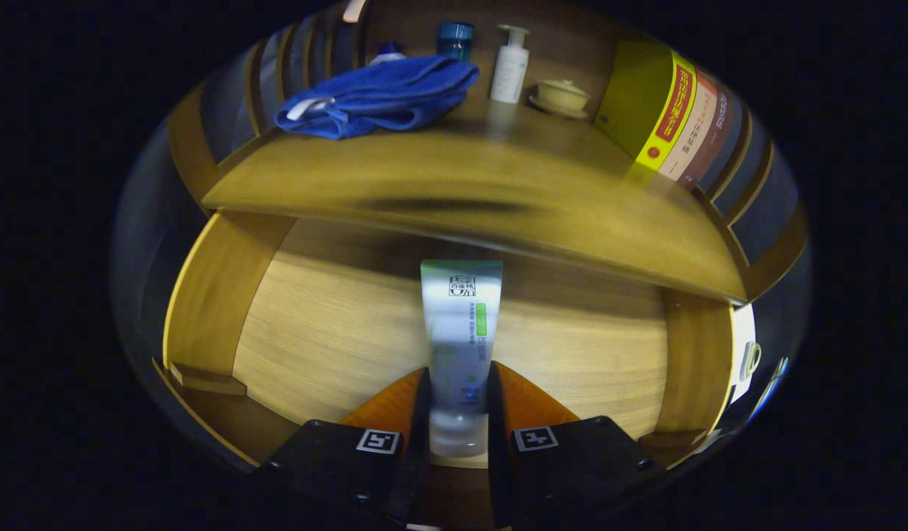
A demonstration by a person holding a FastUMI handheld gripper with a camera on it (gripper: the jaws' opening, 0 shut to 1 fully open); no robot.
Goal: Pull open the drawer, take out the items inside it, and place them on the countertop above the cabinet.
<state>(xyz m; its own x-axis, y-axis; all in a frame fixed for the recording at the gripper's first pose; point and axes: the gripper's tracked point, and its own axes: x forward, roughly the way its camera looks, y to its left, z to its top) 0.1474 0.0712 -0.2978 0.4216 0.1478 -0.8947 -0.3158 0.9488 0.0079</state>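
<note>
A silver-and-green tube (pixel 459 324) stands out ahead from between my fingers, its capped end held low between them and its flat crimped end pointing toward the cabinet. My gripper (pixel 458 387) is shut on the tube, both fingers pressing its sides. Below it lies the open wooden drawer (pixel 328 324), its bare floor spread out under the tube. Above the drawer runs the wooden countertop (pixel 454 184); the tube's far end reaches just under its front edge.
On the countertop sit a folded blue towel (pixel 380 96), a blue jar (pixel 454 38), a white pump bottle (pixel 510 66), a small lidded cup on a saucer (pixel 562 96) and a row of books (pixel 675 118) at the right. Drawer side walls (pixel 210 295) flank the gripper.
</note>
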